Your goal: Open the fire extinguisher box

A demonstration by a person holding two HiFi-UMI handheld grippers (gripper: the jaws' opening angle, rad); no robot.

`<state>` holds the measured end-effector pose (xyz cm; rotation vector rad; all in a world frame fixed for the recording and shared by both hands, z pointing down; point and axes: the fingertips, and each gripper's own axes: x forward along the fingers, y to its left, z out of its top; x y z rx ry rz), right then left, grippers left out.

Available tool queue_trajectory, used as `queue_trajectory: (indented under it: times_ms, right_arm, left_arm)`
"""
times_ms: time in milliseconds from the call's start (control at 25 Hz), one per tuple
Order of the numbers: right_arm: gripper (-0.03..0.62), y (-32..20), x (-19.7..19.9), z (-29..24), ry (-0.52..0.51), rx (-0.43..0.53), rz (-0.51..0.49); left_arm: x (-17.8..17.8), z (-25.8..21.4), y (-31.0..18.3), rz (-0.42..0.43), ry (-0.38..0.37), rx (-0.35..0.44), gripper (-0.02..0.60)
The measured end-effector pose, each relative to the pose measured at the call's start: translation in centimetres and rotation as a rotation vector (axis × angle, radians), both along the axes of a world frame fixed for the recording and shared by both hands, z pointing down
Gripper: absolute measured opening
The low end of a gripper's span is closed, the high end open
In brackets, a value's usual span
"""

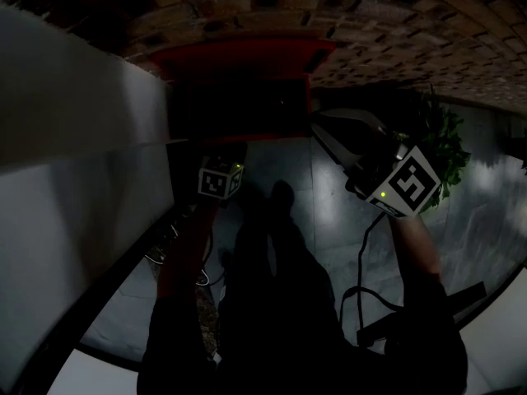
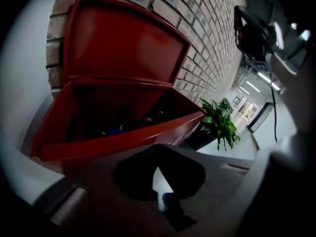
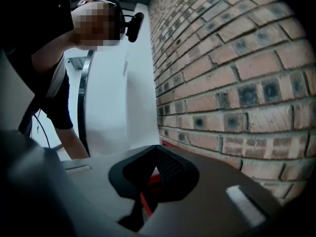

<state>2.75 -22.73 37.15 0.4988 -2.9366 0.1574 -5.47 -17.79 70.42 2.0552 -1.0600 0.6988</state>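
A smooth, pale wall panel (image 1: pixel 66 138) runs along the outer side of the left gripper (image 2: pixel 158 157). The gripper's matte dark pads sit tip to tip with nothing between them, and a pale wedge of floor shows behind the tips.

Just ahead of and above it stands the fire extinguisher box (image 2: pixel 123 138), a glossy red sheet-metal trough with a slanted front wall. The box is open. Its lid (image 2: pixel 123 43), a shallow red pan with folded rims, stands raised and leans back on the brick wall (image 2: pixel 212 28). The inside of the box is dark, and the small dim shapes in it are too unclear to name. The bricks are rough and brown-orange, with pale recessed mortar lines.

The right gripper (image 3: pixel 157 157) is held beside the bricks, to the right of the box and higher than the left gripper. Its finely textured black pads are closed together. A red strip shows through the slot behind the tips, though I cannot tell whether it touches them.

To this gripper's right, a leafy green plant (image 2: pixel 219 122) stands in a dark pot on the polished grey floor (image 1: pixel 288 167).
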Motion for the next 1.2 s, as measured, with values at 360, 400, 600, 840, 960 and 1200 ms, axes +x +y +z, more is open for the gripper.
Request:
queue_trajectory:
  times_ms: [360,400,600,840,960,1200]
  right_arm:
    - [0.002,-1.0,-2.9,-1.4,-0.035,0.020,-0.028]
    - [0.002,-1.0,-3.2,-1.4,-0.042,0.018,-0.032]
    - [0.002,-1.2,-4.4,-0.6,-0.055,-0.014,-0.028]
    - [0.002,-1.5,-4.2,-0.3,-0.049,-0.035,-0.031]
    - [0.001,-2.0,-4.1,-0.2,-0.048,-0.041,-0.037]
    - [0.000,-2.0,-3.7,-0.1,-0.054,-0.056,-0.033]
  left_arm:
    - [0.9,0.5,-0.2,-0.004,0.023,0.004,0.000]
    - [0.8,0.5,-0.2,-0.005,0.023,0.001,0.000]
    - [0.8,0.4,0.0,-0.007,0.029,-0.017,0.000]
    - [0.9,0.3,0.2,0.003,0.027,-0.022,0.000]
    - [0.7,0.3,-0.2,-0.004,0.025,-0.020,0.000]
    - [1.0,0.5,-0.1,-0.007,0.028,-0.023,0.000]
